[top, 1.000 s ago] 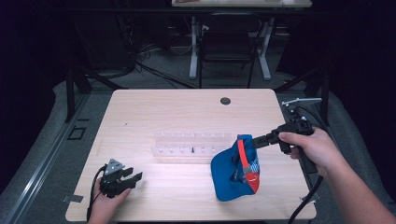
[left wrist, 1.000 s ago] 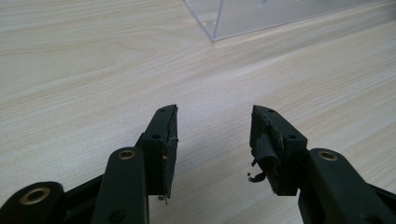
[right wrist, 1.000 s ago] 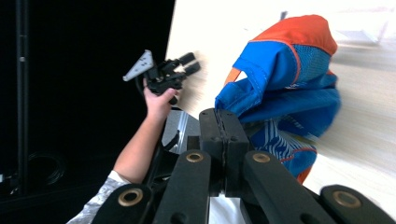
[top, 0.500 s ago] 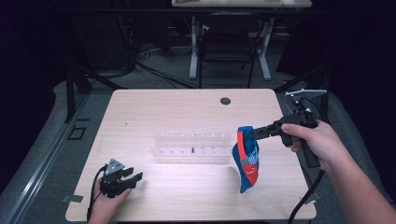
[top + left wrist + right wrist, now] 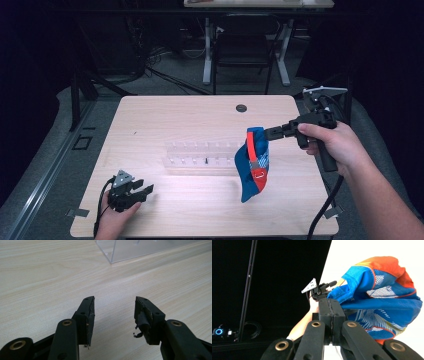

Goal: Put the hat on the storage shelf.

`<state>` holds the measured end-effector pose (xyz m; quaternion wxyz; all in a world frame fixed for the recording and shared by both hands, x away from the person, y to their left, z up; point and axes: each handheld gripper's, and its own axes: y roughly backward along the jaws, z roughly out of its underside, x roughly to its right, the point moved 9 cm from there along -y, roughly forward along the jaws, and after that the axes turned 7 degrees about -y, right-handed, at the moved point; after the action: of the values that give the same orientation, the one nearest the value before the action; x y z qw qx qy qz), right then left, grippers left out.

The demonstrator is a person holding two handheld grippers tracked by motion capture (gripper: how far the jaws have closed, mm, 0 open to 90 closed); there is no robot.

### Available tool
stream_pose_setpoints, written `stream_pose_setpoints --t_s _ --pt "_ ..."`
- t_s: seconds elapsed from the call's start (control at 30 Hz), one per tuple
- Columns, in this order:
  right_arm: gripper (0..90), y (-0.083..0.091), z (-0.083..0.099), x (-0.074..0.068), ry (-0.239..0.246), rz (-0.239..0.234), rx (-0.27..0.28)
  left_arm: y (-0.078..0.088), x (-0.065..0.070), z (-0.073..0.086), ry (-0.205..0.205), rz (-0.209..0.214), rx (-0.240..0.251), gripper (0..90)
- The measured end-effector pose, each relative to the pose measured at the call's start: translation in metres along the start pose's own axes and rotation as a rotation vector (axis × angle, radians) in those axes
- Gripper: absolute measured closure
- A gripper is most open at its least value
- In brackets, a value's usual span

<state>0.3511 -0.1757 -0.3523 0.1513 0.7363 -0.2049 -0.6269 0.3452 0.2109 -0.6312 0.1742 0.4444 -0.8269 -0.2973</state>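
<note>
Blue-and-orange cap (image 5: 252, 165) dangles at centre right of the frame, pinched by its edge in the clamped right hand-held gripper (image 5: 266, 133) above the counter (image 5: 170, 117) beside the clear rack (image 5: 200, 155), apparently so it hangs free, while the left hand-held gripper (image 5: 142, 192) rests spread and empty at lower left.

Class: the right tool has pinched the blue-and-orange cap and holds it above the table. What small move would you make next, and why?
Probably carry the cap leftward over the clear rack: the right tool is clamped on its edge, it hangs beside the rack, and the left tool rests open, idle.
</note>
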Motion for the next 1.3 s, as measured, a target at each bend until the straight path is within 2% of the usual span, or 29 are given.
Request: stream_pose_setpoints --t_s 0.37,0.73,0.9,1.03,1.07,1.1,1.17,1.23,1.27,1.3 --pt "90.0 -0.005 -0.011 -0.013 0.014 -0.033 0.009 0.0 0.001 -0.001 -0.008 0.001 0.004 51.2" --pt "90.0 -0.007 -0.028 -0.028 0.028 -0.05 0.047 -0.001 0.002 0.0 -0.006 0.011 -0.007 51.2" --pt "90.0 -0.014 -0.035 -0.034 0.03 -0.066 0.051 0.0 0.003 -0.001 -0.011 0.013 -0.004 51.2" --pt "90.0 -0.022 -0.039 -0.041 0.038 -0.079 0.054 0.003 0.011 -0.007 -0.027 0.034 0.009 51.0" --pt "90.0 -0.026 -0.042 -0.046 0.043 -0.086 0.057 0.004 0.019 -0.014 -0.04 0.039 0.041 51.1" --pt "90.0 -0.026 -0.042 -0.046 0.043 -0.086 0.057 0.004 0.019 -0.014 -0.04 0.039 0.041 51.1" --pt "90.0 -0.03 -0.044 -0.048 0.041 -0.089 0.058 0.006 0.029 -0.024 -0.056 0.053 0.07 51.1" --pt "90.0 -0.033 -0.046 -0.05 0.042 -0.088 0.057 0.009 0.037 -0.031 -0.081 0.063 0.084 51.3" --pt "90.0 -0.037 -0.048 -0.051 0.04 -0.092 0.056 0.011 0.049 -0.04 -0.115 0.083 0.104 52.2" --pt "90.0 -0.039 -0.048 -0.051 0.043 -0.093 0.057 0.011 0.049 -0.04 -0.115 0.083 0.104 52.7"
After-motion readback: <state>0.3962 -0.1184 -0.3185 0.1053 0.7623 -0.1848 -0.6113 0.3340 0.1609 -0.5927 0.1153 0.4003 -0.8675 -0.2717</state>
